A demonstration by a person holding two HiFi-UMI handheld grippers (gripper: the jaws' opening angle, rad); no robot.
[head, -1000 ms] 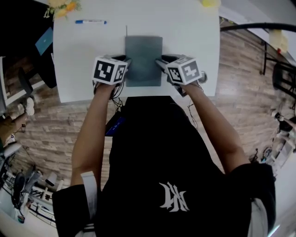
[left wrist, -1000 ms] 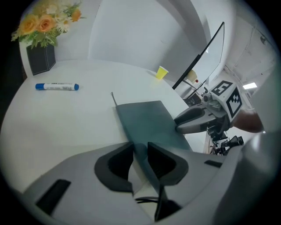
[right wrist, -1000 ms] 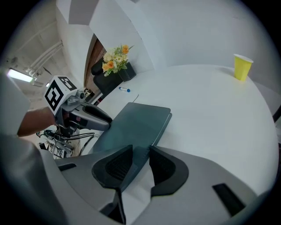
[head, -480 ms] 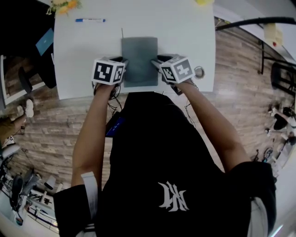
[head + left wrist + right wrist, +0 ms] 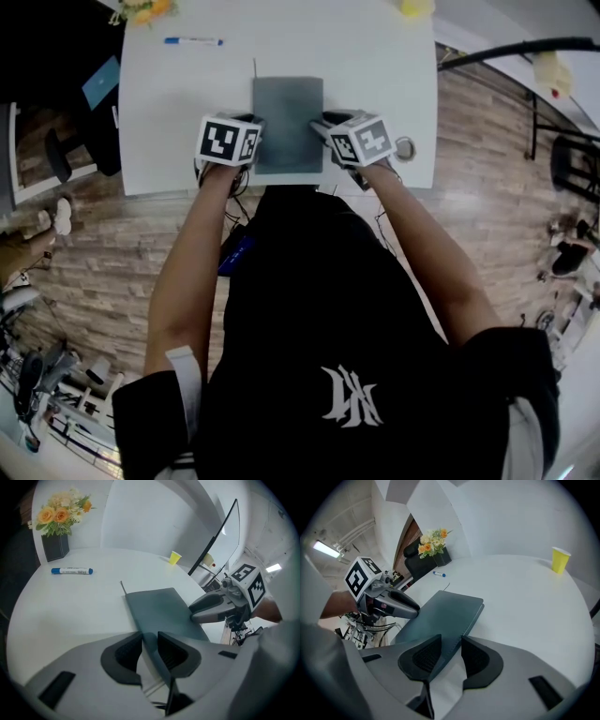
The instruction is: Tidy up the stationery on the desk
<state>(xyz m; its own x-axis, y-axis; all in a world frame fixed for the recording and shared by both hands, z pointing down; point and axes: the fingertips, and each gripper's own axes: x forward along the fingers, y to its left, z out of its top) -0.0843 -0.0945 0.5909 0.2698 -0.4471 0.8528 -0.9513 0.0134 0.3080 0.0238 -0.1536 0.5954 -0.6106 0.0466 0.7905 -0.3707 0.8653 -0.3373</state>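
The grey notebook [image 5: 288, 112] sits at the middle of the desk's [image 5: 375, 75] near edge. The left claw [image 5: 150, 641] is pinched narrow on its left border, and the right claw [image 5: 451, 651] grips its right border the same way (both bite close to the near corners). To carry it well, I judge the two should rise together and level, with equal grip, so the cover neither sags nor twists. A blue marker [image 5: 192, 41] lies near the far left corner.
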